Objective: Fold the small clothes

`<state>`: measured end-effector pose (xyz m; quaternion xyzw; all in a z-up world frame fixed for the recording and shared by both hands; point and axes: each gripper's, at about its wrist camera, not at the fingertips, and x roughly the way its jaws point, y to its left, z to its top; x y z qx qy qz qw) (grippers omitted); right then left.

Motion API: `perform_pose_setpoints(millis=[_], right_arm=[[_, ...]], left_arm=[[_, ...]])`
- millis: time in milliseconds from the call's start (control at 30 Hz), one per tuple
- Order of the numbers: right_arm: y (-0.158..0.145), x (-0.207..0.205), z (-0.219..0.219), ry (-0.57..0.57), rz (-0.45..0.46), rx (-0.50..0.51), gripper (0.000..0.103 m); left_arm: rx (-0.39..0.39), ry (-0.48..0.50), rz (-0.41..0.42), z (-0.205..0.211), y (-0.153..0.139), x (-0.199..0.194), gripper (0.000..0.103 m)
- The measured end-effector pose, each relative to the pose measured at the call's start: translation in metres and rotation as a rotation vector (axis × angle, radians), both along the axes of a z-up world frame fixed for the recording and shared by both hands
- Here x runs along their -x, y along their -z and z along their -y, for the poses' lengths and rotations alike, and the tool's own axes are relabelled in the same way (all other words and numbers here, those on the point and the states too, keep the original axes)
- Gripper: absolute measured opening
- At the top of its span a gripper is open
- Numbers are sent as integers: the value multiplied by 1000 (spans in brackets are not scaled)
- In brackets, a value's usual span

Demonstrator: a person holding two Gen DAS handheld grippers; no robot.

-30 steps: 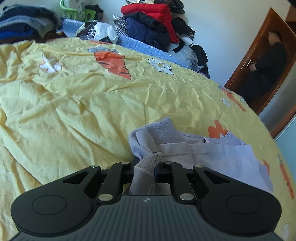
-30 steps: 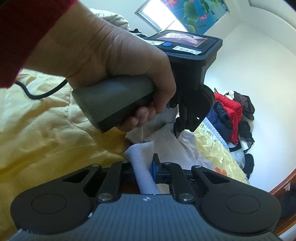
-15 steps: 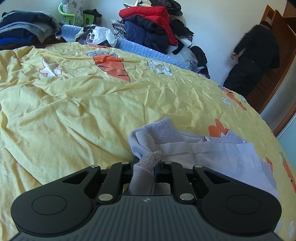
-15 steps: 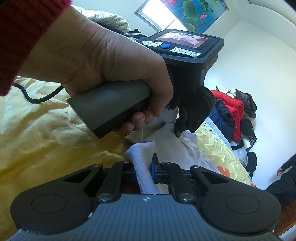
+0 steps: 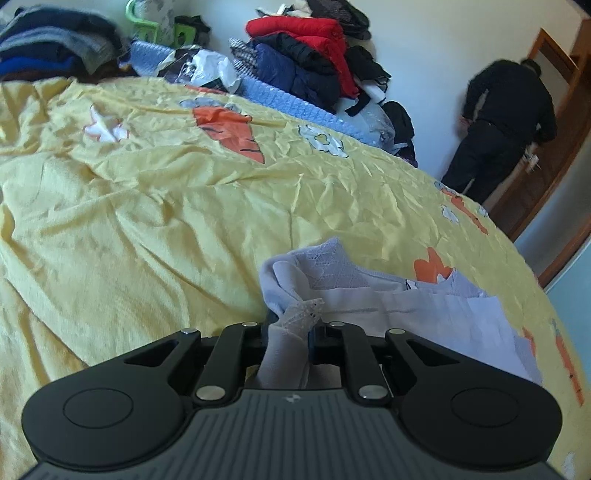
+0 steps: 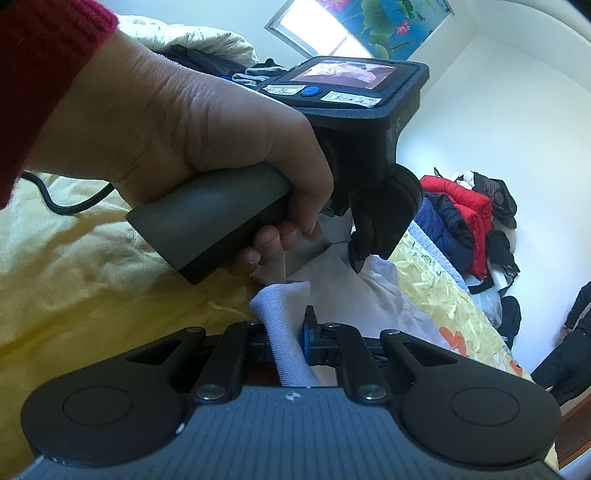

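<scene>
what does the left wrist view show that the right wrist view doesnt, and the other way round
Only the left wrist view: the left gripper shut on a lace-trimmed edge of the white garment, and the carrot print on the wide yellow bedcover.

Only the right wrist view: the person's left hand gripping the other tool's handle, its small screen, and the right gripper shut on a ribbed white fold.

Both: the garment, the bedcover, the red jacket pile, a dark-clothed person.

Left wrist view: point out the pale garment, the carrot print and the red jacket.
pale garment (image 5: 424,314), left wrist view, flat middle panel.
carrot print (image 5: 236,129), left wrist view, orange body on the yellow bedspread.
red jacket (image 5: 306,31), left wrist view, top of the pile.
</scene>
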<state>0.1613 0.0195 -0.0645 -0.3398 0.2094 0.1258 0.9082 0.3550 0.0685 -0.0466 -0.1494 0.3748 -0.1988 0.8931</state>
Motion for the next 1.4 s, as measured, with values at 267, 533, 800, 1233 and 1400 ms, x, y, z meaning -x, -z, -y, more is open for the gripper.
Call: perform_pose_setpoints(millis=[267,533,800,1233,1400], right_arm=[[-7,-2,13,5,1,-82,9],[-26,5,44,43,5,-287,7],[-52,17,91,104,46,-458,6],[-62,39,150,214,82,-577,5],[-60,42,179,268,81,-612,5]], left_arm=[[-84,-22,8,14,-9,3,11],[-146,-55,-28,24,-29,3,10],[-174,-111,-6,43,-59,10,10],[-240,-97,50,112,-91,23,10],[-275,-51,77,151,-93,29,10]])
